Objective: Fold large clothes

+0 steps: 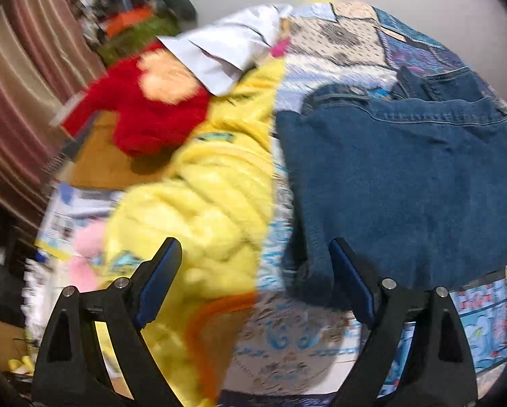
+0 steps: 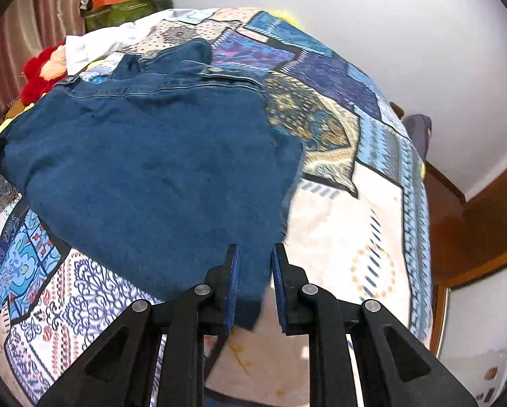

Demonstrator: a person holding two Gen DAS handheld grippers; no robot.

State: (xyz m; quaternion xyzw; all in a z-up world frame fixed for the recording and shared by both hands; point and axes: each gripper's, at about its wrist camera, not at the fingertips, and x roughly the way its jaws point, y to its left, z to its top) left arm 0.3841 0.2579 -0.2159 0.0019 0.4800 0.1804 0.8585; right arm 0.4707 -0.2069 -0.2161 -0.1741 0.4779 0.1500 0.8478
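Note:
A large blue denim garment lies spread on a patchwork bedspread, its waistband and button at the far end. My right gripper is shut on the garment's near corner, and a strip of denim runs down between its blue pads. In the left wrist view the same denim garment fills the right half. My left gripper stands wide open above the bed with nothing between its fingers. Its right finger is close to the garment's near left edge.
A crumpled yellow blanket lies left of the denim, with a red plush toy and a white cloth behind it. Striped curtains hang at the left. A wooden frame stands beyond the bed's right edge.

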